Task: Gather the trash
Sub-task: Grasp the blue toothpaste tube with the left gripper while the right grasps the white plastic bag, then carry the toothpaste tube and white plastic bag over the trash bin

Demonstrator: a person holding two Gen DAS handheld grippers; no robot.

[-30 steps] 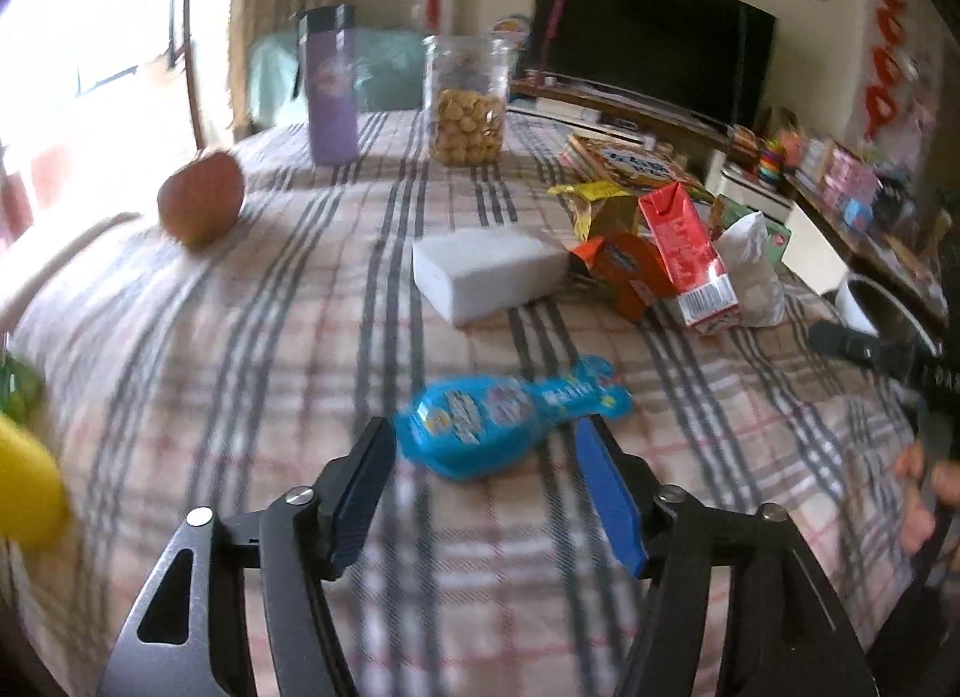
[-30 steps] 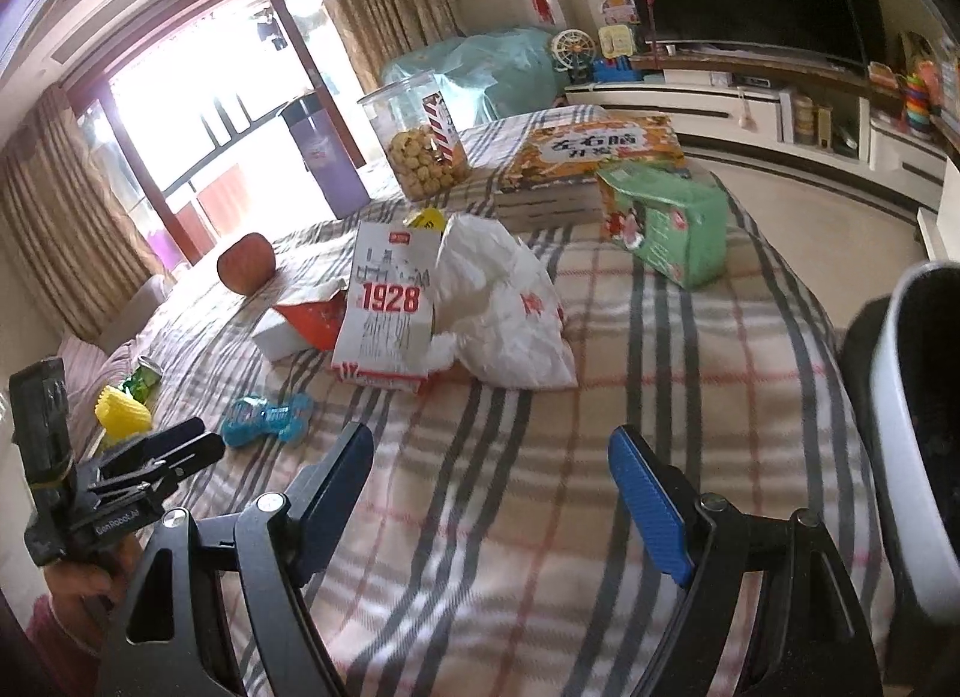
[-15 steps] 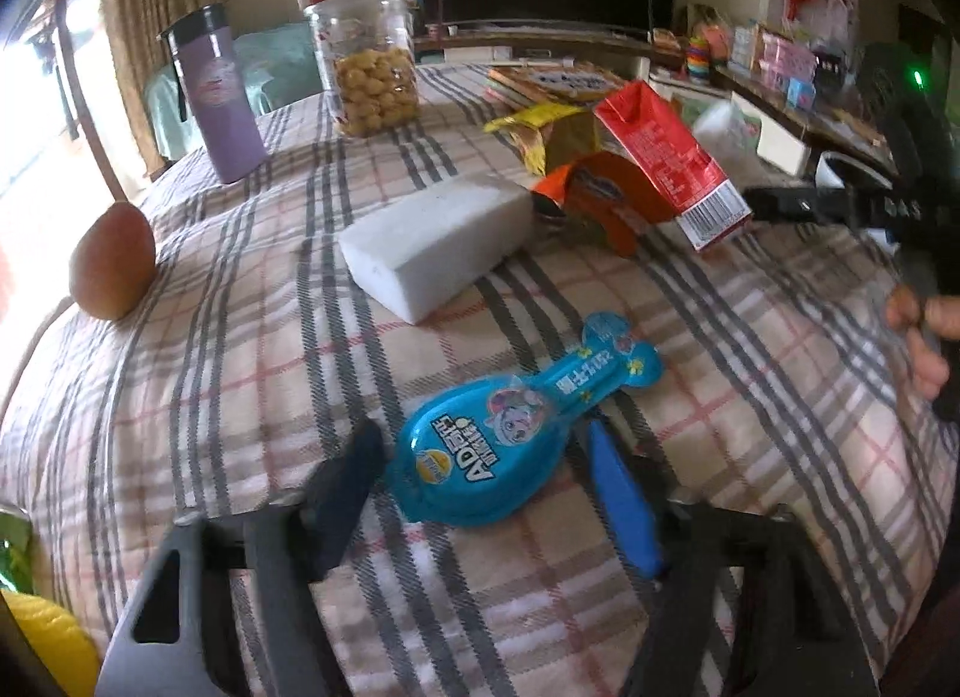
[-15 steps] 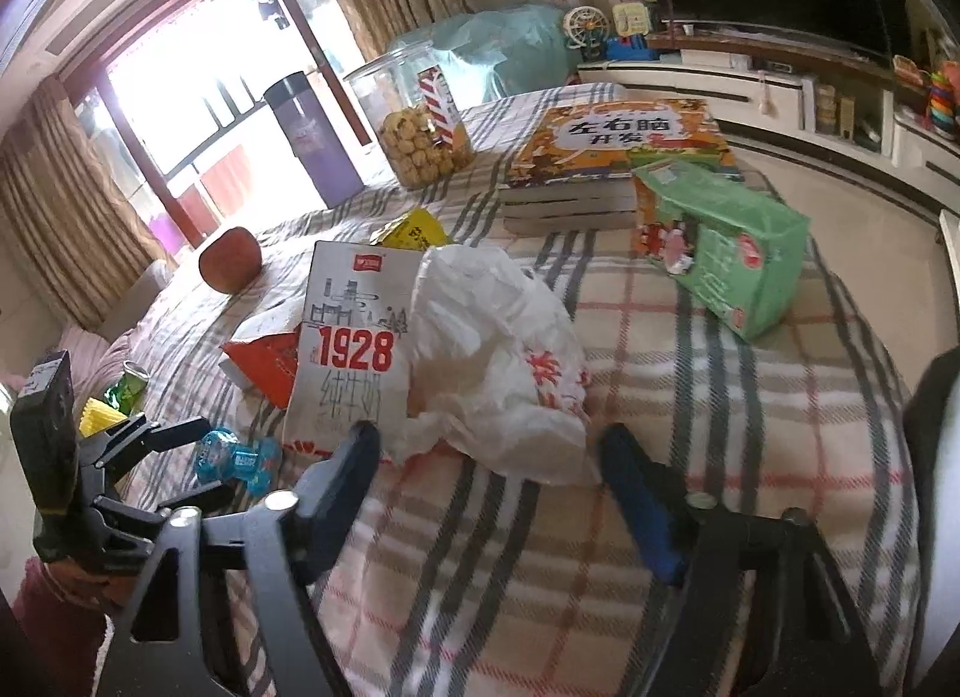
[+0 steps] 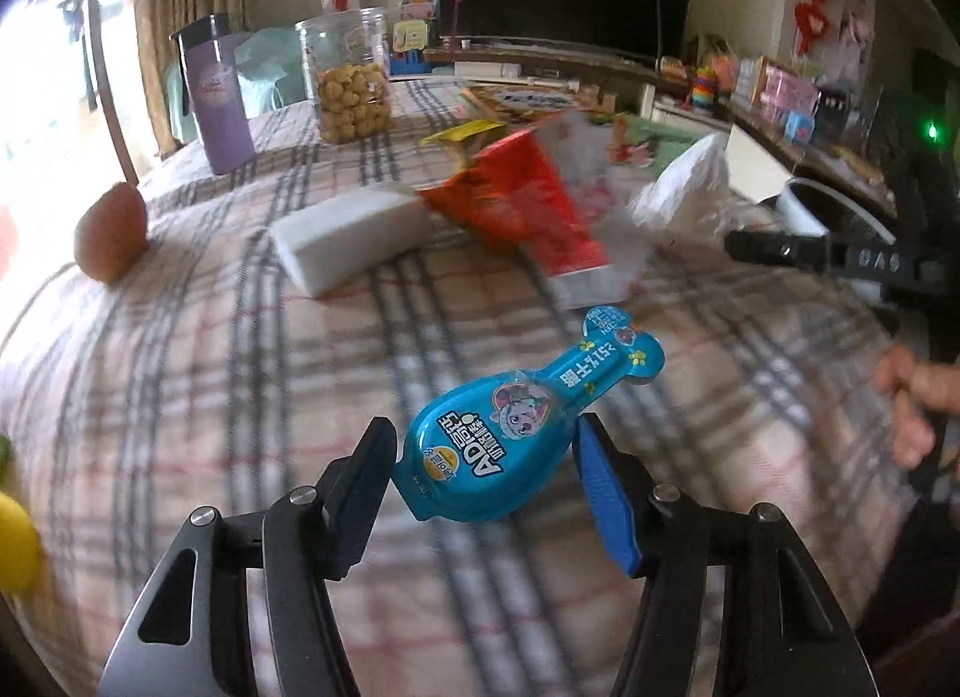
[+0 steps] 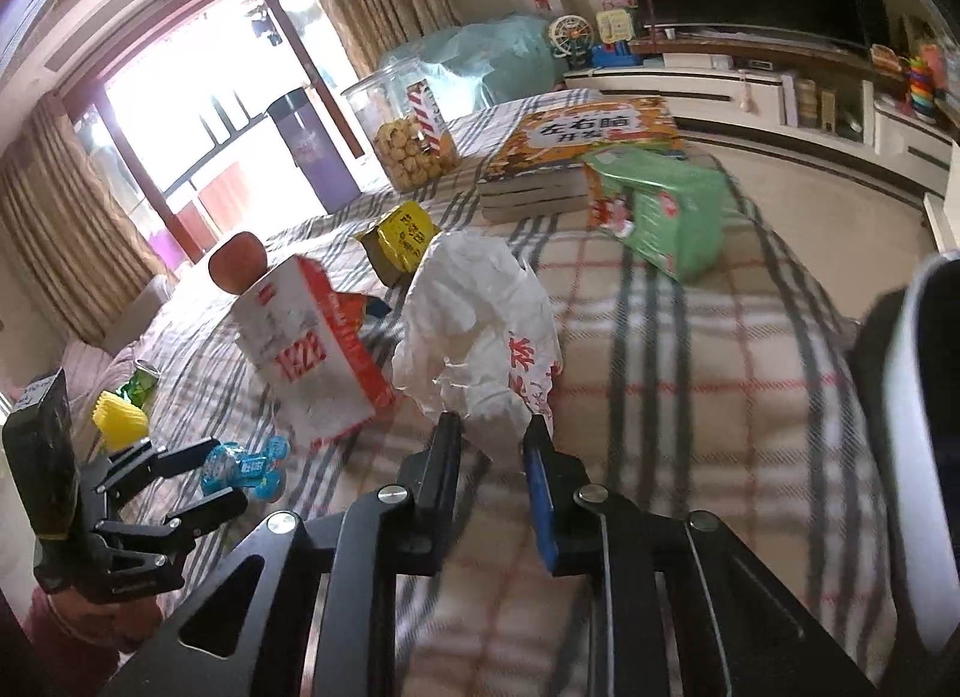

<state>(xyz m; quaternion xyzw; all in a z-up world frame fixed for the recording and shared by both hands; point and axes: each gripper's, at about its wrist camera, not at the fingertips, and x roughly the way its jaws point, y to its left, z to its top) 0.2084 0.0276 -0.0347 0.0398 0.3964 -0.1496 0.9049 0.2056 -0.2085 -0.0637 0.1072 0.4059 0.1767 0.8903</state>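
Nearest in the left wrist view: left tool (image 5: 483, 451) clamped, by the look of it, on wrapper (image 5: 510, 433), a pad against each flank of the wide end, narrow tail pointing away. Taken across the fat part presumably because that end offers stiff edges to press on. Just beyond, bare table (image 5: 180, 397) cloth, then a white block (image 5: 348, 235) touching a tipped carton (image 5: 540, 205), both blurred. Farther back, apple (image 5: 111, 232) at the left edge and jar (image 5: 351, 78) beside a purple cup (image 5: 219, 96).

Nearest in the right wrist view: right tool (image 6: 489, 439) closing, with the lowest fold of bag (image 6: 474, 313) between the pads, seemingly pinched. Caught low and at the near edge, probably since thin plastic bunches there and gives something to bite. Beyond the bag, a yellow pack (image 6: 402, 235), then books (image 6: 576, 156) with a green box (image 6: 666, 211) leaning at their side.

Only from the right side: bin (image 6: 918, 397) rim looming close at the edge, a likely place for both pieces of trash; also the left tool as a whole, wrapper between its fingers low over the cloth, though whether lifted or resting cannot be told. Only from the left side: print on the wrapper, how both pads meet it, and fingers of the other hand (image 5: 912, 397) on its handle
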